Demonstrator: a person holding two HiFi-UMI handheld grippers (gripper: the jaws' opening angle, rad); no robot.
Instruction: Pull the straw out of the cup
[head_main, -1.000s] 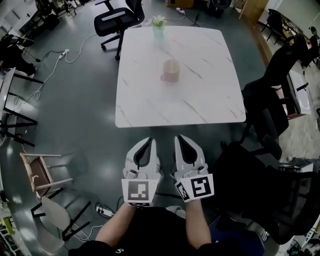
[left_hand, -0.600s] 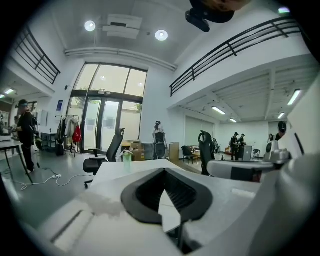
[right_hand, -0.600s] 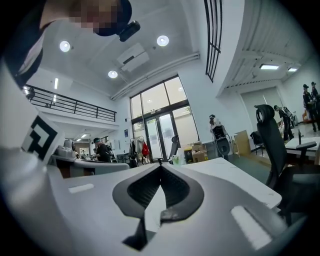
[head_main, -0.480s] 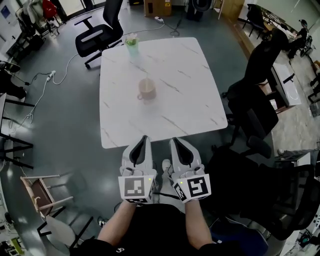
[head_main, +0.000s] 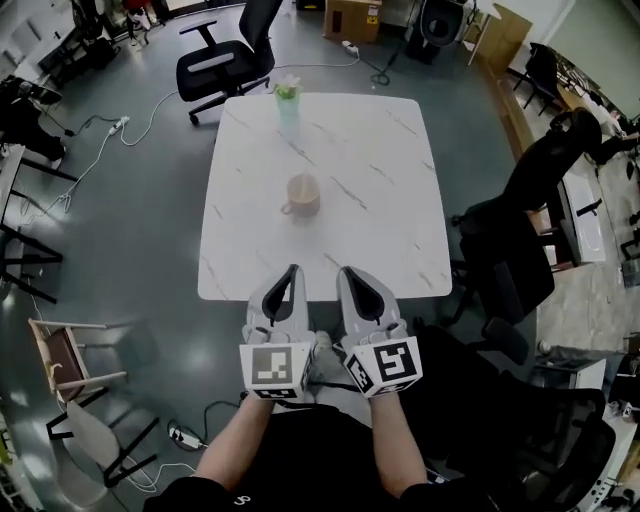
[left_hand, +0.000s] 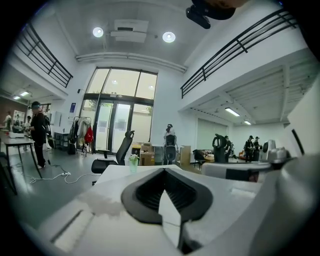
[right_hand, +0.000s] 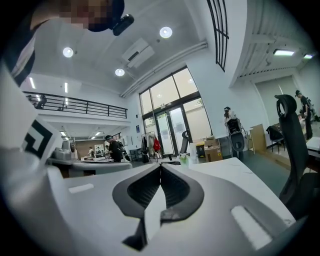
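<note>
A white marble table (head_main: 380, 215) stands in front of me in the head view. A beige mug (head_main: 302, 194) sits near its middle. A clear greenish cup (head_main: 288, 98) with something green in it stands at the far edge; I cannot make out a straw. That cup shows small and far off in the left gripper view (left_hand: 133, 161) and the right gripper view (right_hand: 184, 159). My left gripper (head_main: 292, 270) and right gripper (head_main: 346, 271) are side by side at the table's near edge. Both are shut and hold nothing, well short of either cup.
Black office chairs stand beyond the table (head_main: 225, 55) and to its right (head_main: 515, 255). A small wooden chair (head_main: 65, 355) is at the lower left. Cables (head_main: 150, 110) trail over the grey floor, and a cardboard box (head_main: 350, 18) sits at the back. People stand far off.
The head view has shifted, and the table now sits closer to the grippers, whose tips reach its near edge. Both grippers stay shut and side by side.
</note>
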